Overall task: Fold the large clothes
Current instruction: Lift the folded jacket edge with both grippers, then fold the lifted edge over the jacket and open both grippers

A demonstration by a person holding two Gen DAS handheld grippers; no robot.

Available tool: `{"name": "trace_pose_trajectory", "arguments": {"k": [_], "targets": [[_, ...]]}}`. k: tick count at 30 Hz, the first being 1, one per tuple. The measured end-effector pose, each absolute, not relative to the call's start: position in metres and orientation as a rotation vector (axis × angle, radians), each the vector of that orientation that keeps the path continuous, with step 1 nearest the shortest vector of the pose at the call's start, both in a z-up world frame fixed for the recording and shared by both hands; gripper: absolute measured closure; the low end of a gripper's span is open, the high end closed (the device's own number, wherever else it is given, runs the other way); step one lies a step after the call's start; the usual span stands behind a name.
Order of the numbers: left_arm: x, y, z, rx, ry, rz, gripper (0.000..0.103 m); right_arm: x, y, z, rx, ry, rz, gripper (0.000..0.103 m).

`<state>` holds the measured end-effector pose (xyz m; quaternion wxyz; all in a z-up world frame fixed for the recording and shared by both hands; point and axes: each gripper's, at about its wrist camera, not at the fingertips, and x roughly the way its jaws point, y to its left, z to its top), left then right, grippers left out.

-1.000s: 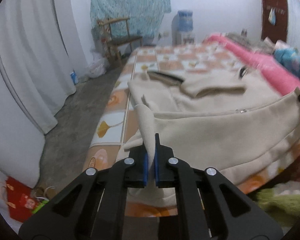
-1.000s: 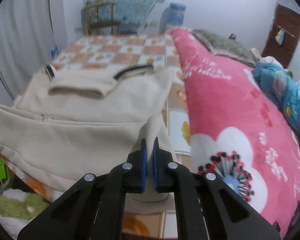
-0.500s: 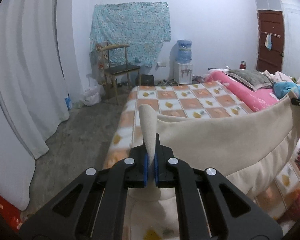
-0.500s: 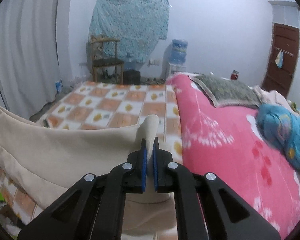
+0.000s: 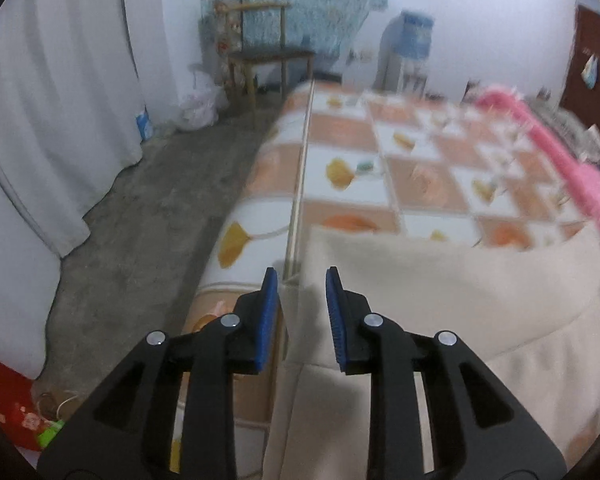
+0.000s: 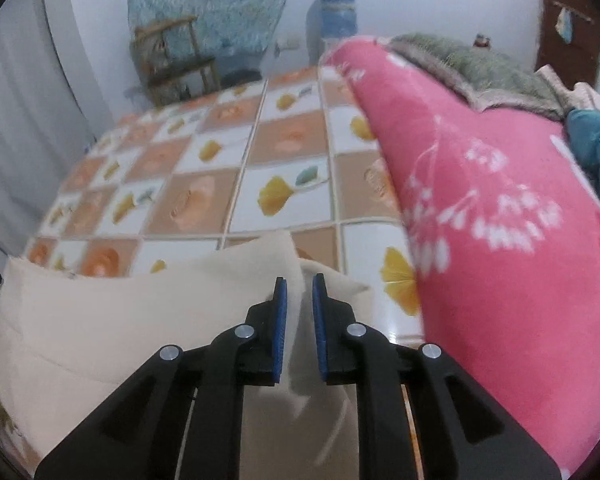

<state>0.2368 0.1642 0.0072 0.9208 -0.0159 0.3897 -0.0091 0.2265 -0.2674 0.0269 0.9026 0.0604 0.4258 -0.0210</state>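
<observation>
White curtain (image 5: 56, 92) hangs left, a wooden chair (image 5: 260, 52) beyond the checked sheet (image 5: 420, 184), a pink blanket (image 6: 500, 220) right. Folded beige garment (image 5: 440, 300) lies on the sheet; its corners sit loose between the opening jaws of left gripper (image 5: 302, 280) and right gripper (image 6: 300, 286).

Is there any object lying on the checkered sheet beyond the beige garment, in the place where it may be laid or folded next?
Nothing visible does. The orange-and-white checkered bed sheet is bare beyond the beige fleece garment. Only the pink floral blanket lies along its right side, beside that area and not on it.
</observation>
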Motion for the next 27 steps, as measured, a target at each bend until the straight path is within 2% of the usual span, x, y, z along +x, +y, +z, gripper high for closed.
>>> {"name": "trace_pose_trajectory", "arguments": {"k": [2,4,5,7,9,11,14,17,19,23,27], "targets": [[0.228,0.16,0.016,-0.066,0.781,-0.09,0.076,0.216,-0.264,0.037,0.144,0.857,0.014,0.083],[0.222,0.15,0.017,-0.107,0.807,-0.206,0.065,0.211,-0.259,0.038,0.18,0.873,0.085,0.069],[0.222,0.142,0.013,-0.112,0.82,-0.227,0.062,0.21,-0.256,0.034,0.195,0.889,0.122,0.068],[0.225,0.132,-0.011,-0.08,0.903,-0.211,0.048,0.211,-0.254,0.016,0.175,0.955,0.108,0.066],[0.234,0.128,-0.035,-0.058,0.986,-0.154,0.049,0.214,-0.261,-0.001,0.2,1.018,0.069,0.068],[0.225,0.13,-0.026,-0.061,0.956,-0.138,0.049,0.206,-0.27,0.004,0.271,1.021,0.053,0.07],[0.2,0.129,-0.001,-0.038,0.892,-0.151,0.049,0.177,-0.259,0.036,0.168,0.964,-0.002,0.065],[0.165,0.125,0.016,-0.032,0.849,-0.224,0.043,0.14,-0.243,0.055,0.119,0.918,0.069,0.057],[0.149,0.119,0.009,-0.024,0.877,-0.251,0.035,0.117,-0.236,0.047,0.074,0.935,0.079,0.054],[0.144,0.12,-0.041,-0.022,1.017,-0.16,0.03,0.103,-0.248,-0.006,0.08,1.069,0.004,0.053],[0.129,0.126,-0.015,-0.021,0.953,-0.113,0.032,0.089,-0.249,0.025,0.133,1.014,-0.046,0.052]]}}
